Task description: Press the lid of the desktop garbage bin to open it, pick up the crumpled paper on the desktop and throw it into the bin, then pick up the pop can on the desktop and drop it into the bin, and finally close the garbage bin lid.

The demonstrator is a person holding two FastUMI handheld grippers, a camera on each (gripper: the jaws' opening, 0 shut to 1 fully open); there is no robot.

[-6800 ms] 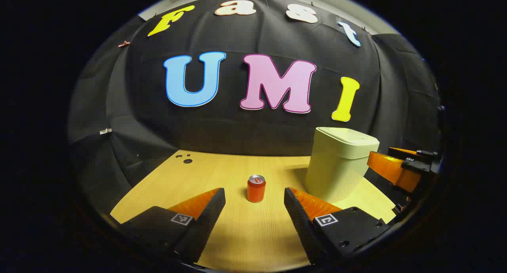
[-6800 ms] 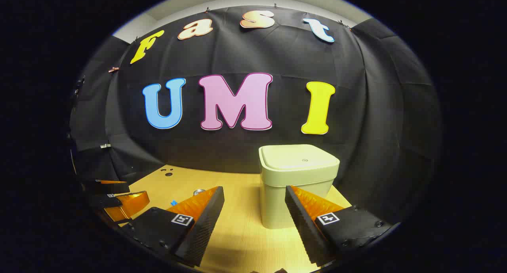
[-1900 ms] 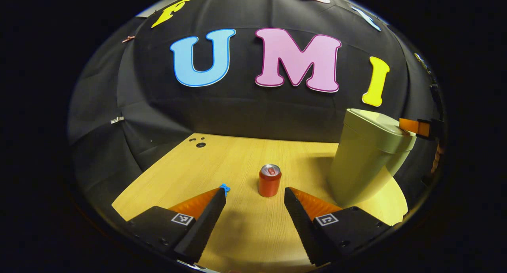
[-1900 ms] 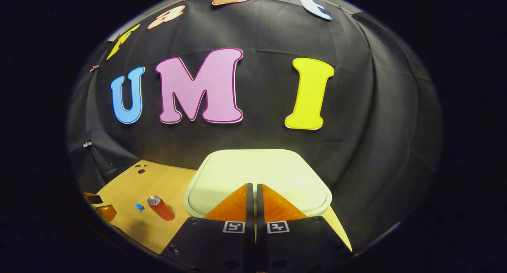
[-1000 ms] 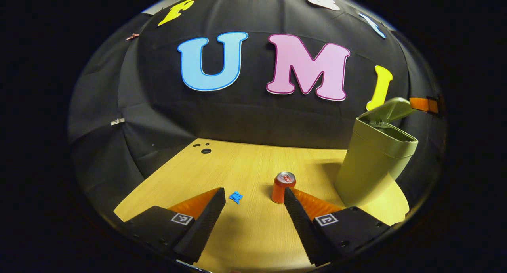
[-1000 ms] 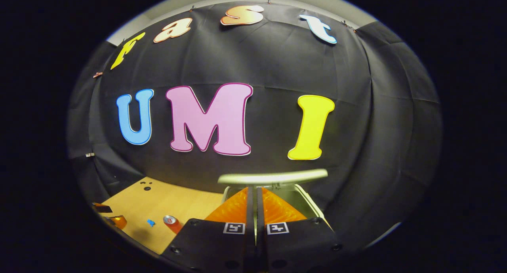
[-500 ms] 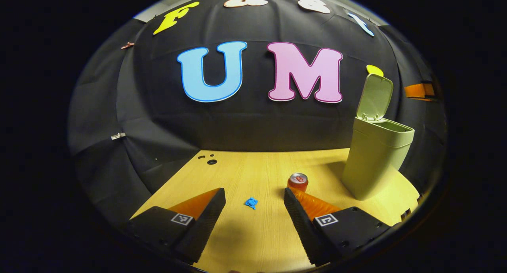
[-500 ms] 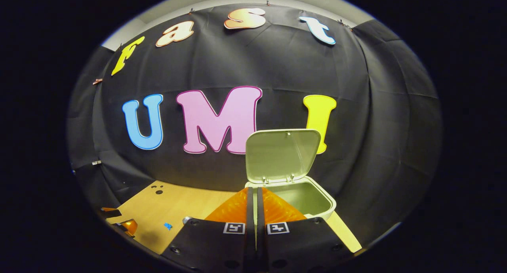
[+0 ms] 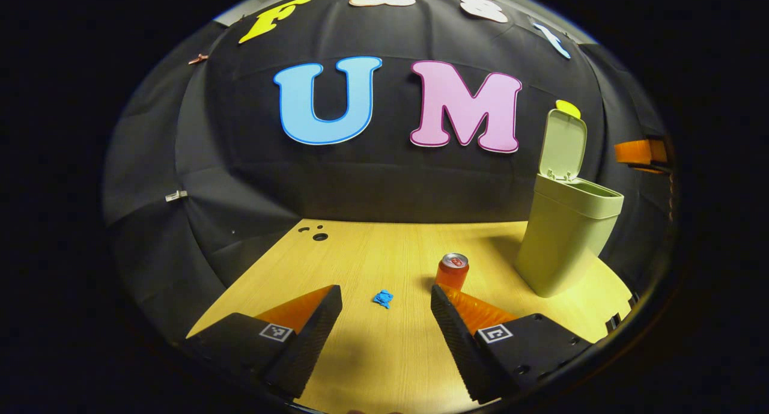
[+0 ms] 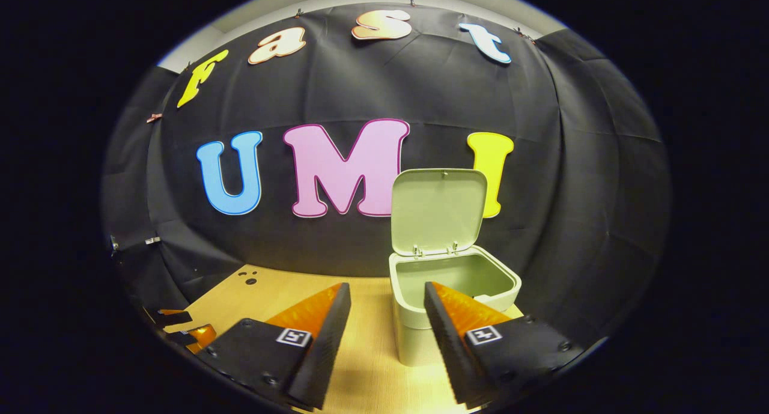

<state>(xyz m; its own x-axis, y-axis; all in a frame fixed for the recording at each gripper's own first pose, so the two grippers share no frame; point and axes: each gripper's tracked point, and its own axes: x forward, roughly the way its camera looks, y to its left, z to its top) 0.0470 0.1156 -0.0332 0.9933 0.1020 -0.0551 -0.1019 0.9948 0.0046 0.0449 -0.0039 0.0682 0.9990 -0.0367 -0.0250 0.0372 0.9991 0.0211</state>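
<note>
A pale green bin stands at the right of the wooden desk, its lid swung up and upright. An orange pop can stands left of the bin. A small blue crumpled paper lies on the desk just ahead of my left gripper, which is open and empty. In the right gripper view the bin is close ahead with its lid raised and its inside bare. My right gripper is open, held above the bin's near left edge. It also appears far right in the left gripper view.
Small holes mark the desk's far left corner. The black cloth wall closes the back and sides. The left gripper shows low at the left edge of the right gripper view.
The right gripper went from shut to open and drew back from the bin. The lid rose a little further upright. The left gripper crept closer to the blue paper.
</note>
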